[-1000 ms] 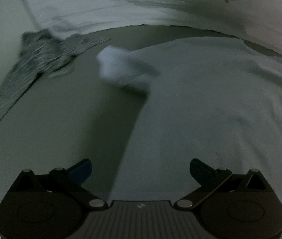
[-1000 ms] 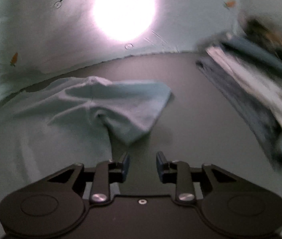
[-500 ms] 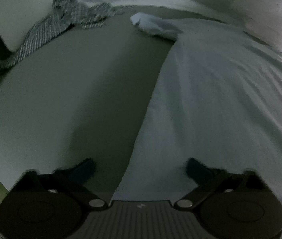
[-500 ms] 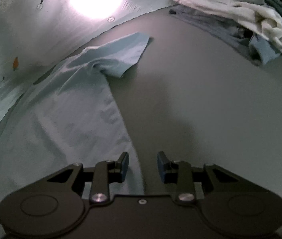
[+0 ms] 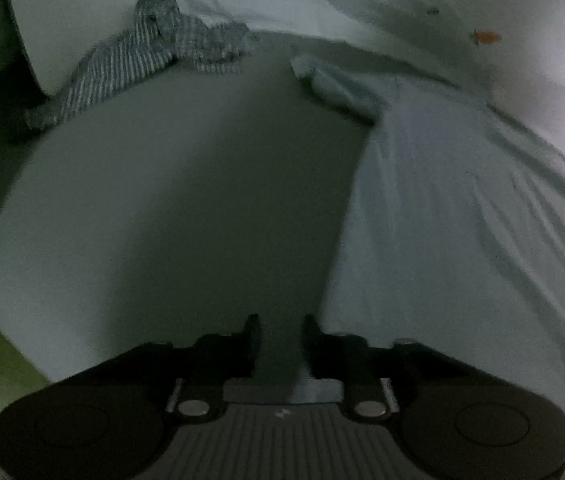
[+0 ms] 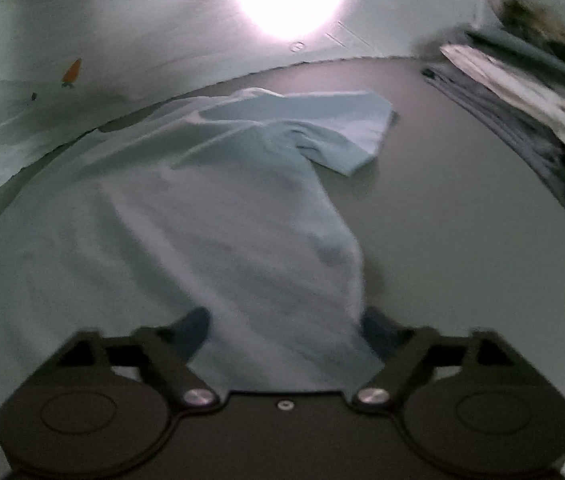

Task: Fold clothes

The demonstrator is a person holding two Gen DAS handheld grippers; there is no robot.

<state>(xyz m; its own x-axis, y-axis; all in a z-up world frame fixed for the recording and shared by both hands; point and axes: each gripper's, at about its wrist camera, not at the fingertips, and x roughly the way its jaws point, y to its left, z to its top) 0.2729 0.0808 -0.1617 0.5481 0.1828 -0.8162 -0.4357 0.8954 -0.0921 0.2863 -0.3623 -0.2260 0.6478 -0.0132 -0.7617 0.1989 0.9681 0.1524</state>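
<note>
A pale blue T-shirt [image 6: 210, 216] lies spread on the grey table [image 6: 462, 240], collar toward the far edge by the wall and one sleeve [image 6: 342, 136] flopped out to the side. The folding looks barely begun: both hands seem to be going for the hem at the near edge.

The right gripper [image 6: 284, 324] has just been opening and now stands wide, with the near end of the shirt's body lying between the jaws but not pinched. The left gripper [image 5: 280, 338] has just been closing to a narrow gap; only bare table shows between its jaws, the shirt's side edge [image 5: 346, 216] just beside it.

I'd say the next move calls for each jaw to bite a hem corner before lifting, and the left must first shift onto cloth.

A striped garment [image 5: 134, 64] sits crumpled at the far left corner and a heap of clothes [image 6: 530, 100] on the right side, both well apart from the shirt, so nothing blocks the fold.
</note>
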